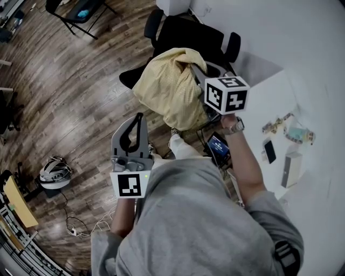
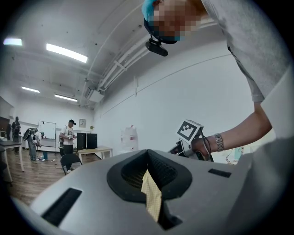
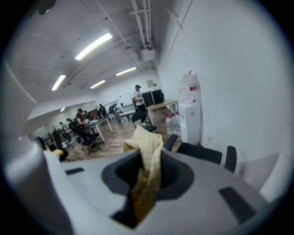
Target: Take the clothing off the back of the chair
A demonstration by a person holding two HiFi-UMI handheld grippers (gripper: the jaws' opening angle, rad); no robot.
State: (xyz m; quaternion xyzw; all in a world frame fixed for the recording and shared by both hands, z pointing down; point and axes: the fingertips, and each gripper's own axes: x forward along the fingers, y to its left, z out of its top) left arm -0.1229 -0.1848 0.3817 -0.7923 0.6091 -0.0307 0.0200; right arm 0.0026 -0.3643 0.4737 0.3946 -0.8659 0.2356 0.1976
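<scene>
A pale yellow piece of clothing (image 1: 167,86) hangs bunched in the air in front of a black office chair (image 1: 188,35). My right gripper (image 1: 200,75) is shut on its upper right part. In the right gripper view the yellow cloth (image 3: 147,151) runs between the jaws of this gripper (image 3: 147,183), with the chair (image 3: 206,153) beyond. My left gripper (image 1: 140,118) sits at the cloth's lower left edge. In the left gripper view a strip of the cloth (image 2: 151,197) is pinched in its jaws (image 2: 149,181), and the right gripper's marker cube (image 2: 189,131) shows beyond.
A white table (image 1: 259,108) at the right carries a phone (image 1: 269,151), a box (image 1: 292,168) and small items. A helmet (image 1: 54,172) and cables lie on the wooden floor at the left. A folding chair (image 1: 81,13) stands far left. People stand at desks in the background (image 2: 69,137).
</scene>
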